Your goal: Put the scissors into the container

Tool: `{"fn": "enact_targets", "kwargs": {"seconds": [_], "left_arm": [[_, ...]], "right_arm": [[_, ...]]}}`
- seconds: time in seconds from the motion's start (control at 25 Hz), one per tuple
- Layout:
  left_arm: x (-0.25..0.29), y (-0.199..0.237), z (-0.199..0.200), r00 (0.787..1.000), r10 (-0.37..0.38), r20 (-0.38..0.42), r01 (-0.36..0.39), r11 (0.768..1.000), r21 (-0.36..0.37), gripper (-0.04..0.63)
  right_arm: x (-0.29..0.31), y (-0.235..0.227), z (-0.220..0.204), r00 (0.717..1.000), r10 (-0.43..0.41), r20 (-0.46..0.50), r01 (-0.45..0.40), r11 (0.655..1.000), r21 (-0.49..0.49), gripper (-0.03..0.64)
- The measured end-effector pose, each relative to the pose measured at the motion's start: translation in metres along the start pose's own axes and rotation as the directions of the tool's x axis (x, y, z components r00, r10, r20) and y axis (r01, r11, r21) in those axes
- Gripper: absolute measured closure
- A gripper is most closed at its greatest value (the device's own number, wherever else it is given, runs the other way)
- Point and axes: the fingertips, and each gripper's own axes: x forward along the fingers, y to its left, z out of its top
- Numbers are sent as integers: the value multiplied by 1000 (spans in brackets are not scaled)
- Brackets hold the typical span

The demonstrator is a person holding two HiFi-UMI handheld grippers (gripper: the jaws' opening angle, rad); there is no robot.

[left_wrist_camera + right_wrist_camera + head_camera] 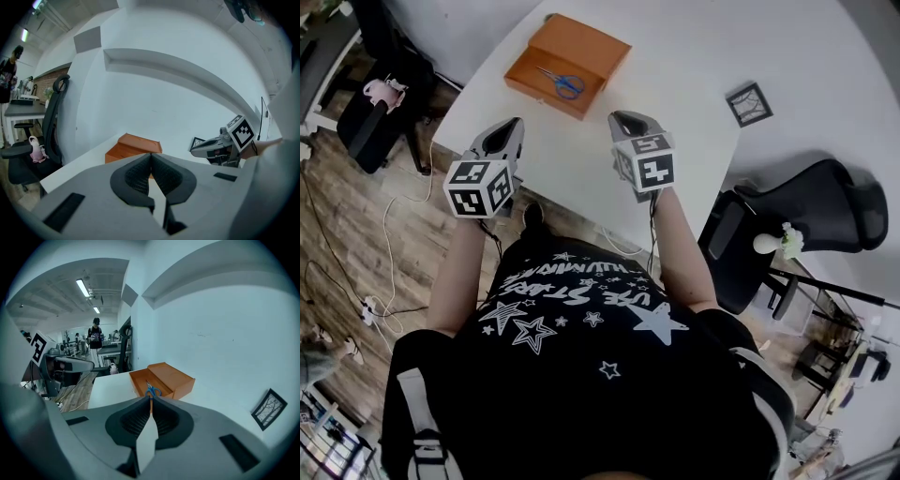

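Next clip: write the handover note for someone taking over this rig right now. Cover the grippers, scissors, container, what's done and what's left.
Left gripper: shut, empty, held over the near table edge.
Right gripper: shut, empty, beside the left one and short of the container.
Scissors: lying flat inside the open orange container, at the far side of the table.
Done: the scissors are in the container.
Left: nothing of the task, as far as can be seen.
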Motion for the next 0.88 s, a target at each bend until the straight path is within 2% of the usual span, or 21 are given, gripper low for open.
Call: {"fn": "enact_targets", "kwargs": {"seconds": [0.88], "left_arm": [[-109, -119, -101, 993, 115, 9, -115, 993, -33, 577]], "right_arm": [[-127, 36, -128, 996, 91, 6, -90, 996, -17, 567]]}}
